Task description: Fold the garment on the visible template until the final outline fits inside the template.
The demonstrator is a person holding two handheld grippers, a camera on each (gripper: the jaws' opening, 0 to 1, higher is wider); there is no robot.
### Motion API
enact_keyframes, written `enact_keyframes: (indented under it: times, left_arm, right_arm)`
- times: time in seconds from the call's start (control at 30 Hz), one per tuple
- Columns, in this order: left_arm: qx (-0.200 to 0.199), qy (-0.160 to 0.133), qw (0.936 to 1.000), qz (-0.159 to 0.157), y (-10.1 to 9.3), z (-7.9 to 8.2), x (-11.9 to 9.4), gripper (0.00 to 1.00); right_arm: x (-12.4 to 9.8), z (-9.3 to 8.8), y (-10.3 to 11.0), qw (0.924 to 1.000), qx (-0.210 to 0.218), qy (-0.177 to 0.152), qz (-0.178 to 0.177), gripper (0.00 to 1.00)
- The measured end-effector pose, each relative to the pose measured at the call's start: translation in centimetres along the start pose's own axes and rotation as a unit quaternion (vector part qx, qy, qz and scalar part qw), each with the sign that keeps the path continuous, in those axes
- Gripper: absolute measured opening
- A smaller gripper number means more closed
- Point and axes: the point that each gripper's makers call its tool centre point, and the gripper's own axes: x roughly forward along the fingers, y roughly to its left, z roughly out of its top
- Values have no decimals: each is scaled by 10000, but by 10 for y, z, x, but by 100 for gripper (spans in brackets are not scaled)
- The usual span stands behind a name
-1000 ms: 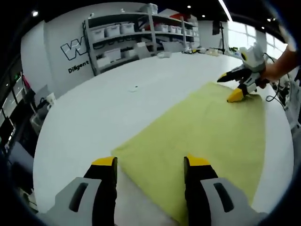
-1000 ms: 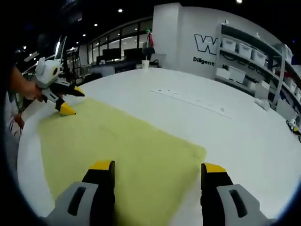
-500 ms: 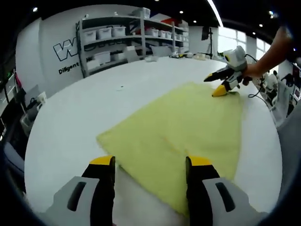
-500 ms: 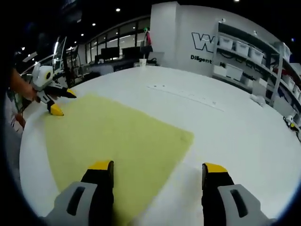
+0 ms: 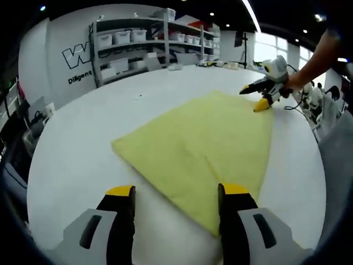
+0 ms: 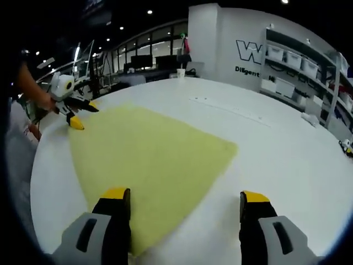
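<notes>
1. Left tool (image 5: pixel 176 193): jaws apart, nothing between them, poised over the garment's near corner.
2. Right tool (image 6: pixel 179 196): jaws likewise apart and empty, above the opposite near edge.
3. Garment (image 5: pixel 207 141): yellow-green cloth lying flat on the white table (image 5: pixel 83 143). No template outline discernible.
4. Judgement: light, limp, likely to drape and wrinkle. Best pinched at corners, lifted low.
5. Shelving (image 5: pixel 138 47) stands beyond the table.

Bright overhead ceiling lights; soft overall blur; strong fisheye edge curvature.
</notes>
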Motion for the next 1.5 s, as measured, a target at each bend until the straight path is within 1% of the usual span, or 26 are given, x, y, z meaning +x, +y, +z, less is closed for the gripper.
enact_keyframes:
  times: [0.13,0.17,0.27,0.3,0.37,0.43,0.47,0.57,0.67,0.77,0.83,1.0,1.13,1.27,1.37,1.5]
  left_arm:
    - [31,-8,10000,54,0,0,-6,59]
    - [52,-12,9999,88,1,2,-7,59]
    - [253,-79,9996,122,-2,9,-8,57]
    - [336,-120,9993,70,-6,12,-7,55]
    - [382,-160,9991,-20,-11,12,-5,52]
    - [421,-192,9989,-109,-20,15,-5,49]
    - [407,-239,9987,-204,-27,16,-4,49]
    - [493,-263,9978,-358,-40,16,-3,46]
    - [416,-173,9978,-482,-47,11,-4,42]
    - [241,-14,9985,-495,-49,0,-6,36]
    - [232,-13,9988,-436,-48,-4,-10,34]
    - [161,6,9991,-395,-47,-11,-16,29]
    - [43,-14,9993,-376,-48,-14,-19,25]
    - [-110,-105,9994,-325,-50,-16,-23,21]
    - [-123,-149,9993,-317,-53,-18,-27,20]
    - [-87,-155,9993,-320,-54,-19,-29,19]
  right_arm:
    - [-6,-2,2,10000,-35,-5,62,80]
    - [-7,-2,2,10000,-65,-11,71,80]
    - [-11,3,5,9995,-292,-77,136,74]
    - [-12,4,8,9991,-373,-104,174,73]
    - [-13,6,12,9988,-423,-119,226,70]
    - [-13,6,16,9981,-524,-129,302,67]
    - [-13,6,19,9977,-581,-135,338,65]
    - [-13,5,25,9969,-638,-135,436,58]
    - [-16,6,32,9959,-712,-160,535,49]
    - [-17,4,37,9951,-728,-145,649,39]
    - [-18,2,42,9946,-741,-123,711,33]
    - [-22,-7,49,9944,-570,-45,888,18]
    - [-25,-9,50,9956,-326,-55,872,15]
    - [-30,-14,50,9964,-243,-98,804,11]
    - [-37,-18,51,9968,-236,-127,755,8]
    - [-43,-20,55,9965,-344,-132,756,3]
